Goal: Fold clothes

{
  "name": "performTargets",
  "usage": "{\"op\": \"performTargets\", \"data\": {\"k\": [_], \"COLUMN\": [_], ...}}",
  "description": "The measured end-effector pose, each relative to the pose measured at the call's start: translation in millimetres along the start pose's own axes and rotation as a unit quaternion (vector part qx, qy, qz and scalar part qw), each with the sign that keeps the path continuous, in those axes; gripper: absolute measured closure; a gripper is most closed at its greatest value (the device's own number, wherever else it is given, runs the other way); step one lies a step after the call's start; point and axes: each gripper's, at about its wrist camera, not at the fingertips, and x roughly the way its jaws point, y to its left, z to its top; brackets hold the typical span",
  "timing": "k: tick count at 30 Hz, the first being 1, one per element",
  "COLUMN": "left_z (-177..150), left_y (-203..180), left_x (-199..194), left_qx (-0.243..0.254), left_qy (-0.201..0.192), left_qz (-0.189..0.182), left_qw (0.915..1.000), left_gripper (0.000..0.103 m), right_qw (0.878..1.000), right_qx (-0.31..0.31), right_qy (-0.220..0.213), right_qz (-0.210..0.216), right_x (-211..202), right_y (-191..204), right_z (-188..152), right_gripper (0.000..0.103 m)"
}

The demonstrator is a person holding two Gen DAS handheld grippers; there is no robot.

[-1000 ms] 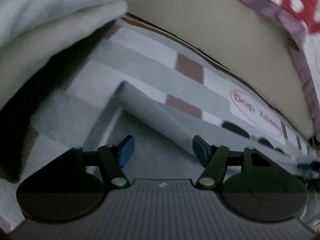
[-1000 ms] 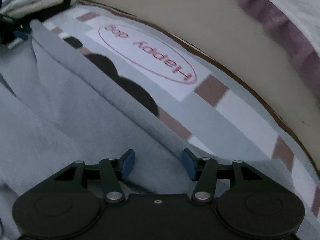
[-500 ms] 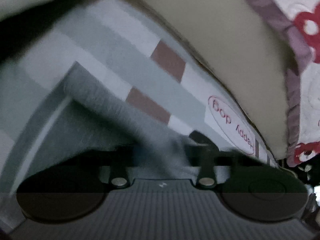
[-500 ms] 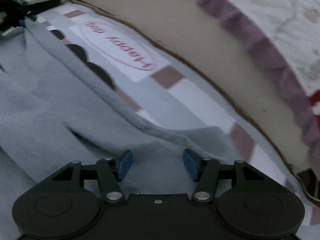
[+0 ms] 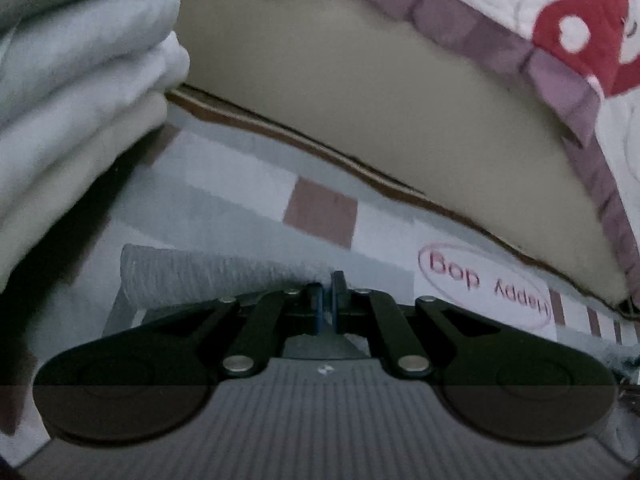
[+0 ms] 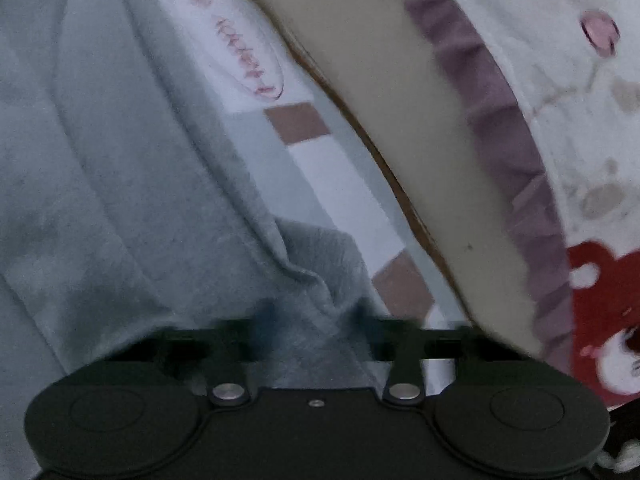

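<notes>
The left claw (image 5: 327, 300) is seen clenched on the ribbed edge of the grey garment (image 5: 208, 276), and the right claw (image 6: 316, 320), blurred, is clamped on its bunched corner. The garment is spread on the checked sheet (image 5: 240, 208). Beyond it, folded clothes (image 5: 80, 80) are stacked.

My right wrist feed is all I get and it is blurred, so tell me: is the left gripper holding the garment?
Observer: Yes. In the left wrist view the left gripper is shut on the ribbed edge of the grey garment.
Operator: Is anything near it that my view misses?
Observer: A stack of folded clothes sits up and to the left of it in that view, on the checked sheet.
</notes>
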Motion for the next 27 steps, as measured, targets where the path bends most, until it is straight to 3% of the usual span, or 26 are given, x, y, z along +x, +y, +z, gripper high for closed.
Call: {"op": "performTargets", "data": {"k": [2,3,5,8,12,15,16,17,18,21,24,26,27], "left_z": [5,5,1,-6,-10,-9,-9,-9,-8,-8,-9,-11,-11], "left_y": [-1,0,5,10,2,0,0,-1,-2,-6,-11,-12,-12], "left_x": [9,15,29,49,60,57,55,53,52,55,59,63,65], "left_qx": [0.005,0.004,0.004,0.016,0.063,0.081,0.081,0.078,0.077,0.084,0.102,0.106,0.109], "left_qy": [-0.005,-0.009,-0.011,-0.011,-0.014,-0.022,-0.025,-0.028,-0.03,-0.017,0.003,0.014,0.019], "left_qz": [0.014,0.021,0.035,0.056,0.078,0.086,0.087,0.087,0.087,0.092,0.108,0.118,0.125], "left_qw": [0.9999,0.9997,0.9993,0.9982,0.9948,0.9928,0.9926,0.9928,0.9928,0.992,0.9888,0.9872,0.986], "left_gripper": [0.1,0.1,0.1,0.099,0.098,0.095,0.095,0.095,0.095,0.098,0.098,0.098,0.098], "right_qw": [0.996,0.989,0.956,0.924,0.927,0.928,0.926,0.925,0.926,0.947,0.966,0.953,0.938], "right_qx": [0.078,0.125,0.263,0.363,0.371,0.367,0.372,0.376,0.374,0.319,0.258,0.294,0.34], "right_qy": [-0.042,-0.083,-0.127,-0.114,-0.051,-0.05,-0.047,-0.044,-0.046,-0.04,0.009,0.052,0.054], "right_qz": [0.012,0.004,0.004,-0.034,-0.034,-0.046,-0.033,-0.021,-0.015,0.003,-0.005,-0.052,-0.047], "right_x": [-4,-10,-9,14,40,25,18,12,5,-13,-12,-8,-5], "right_y": [-20,-32,-62,-89,-107,-121,-128,-134,-137,-132,-124,-135,-148], "right_z": [4,3,-4,-11,-8,-17,-24,-32,-40,-64,-83,-100,-110], "right_gripper": [0.098,0.099,0.103,0.103,0.103,0.086,0.069,0.06,0.06,0.057,0.054,0.042,0.041]}}
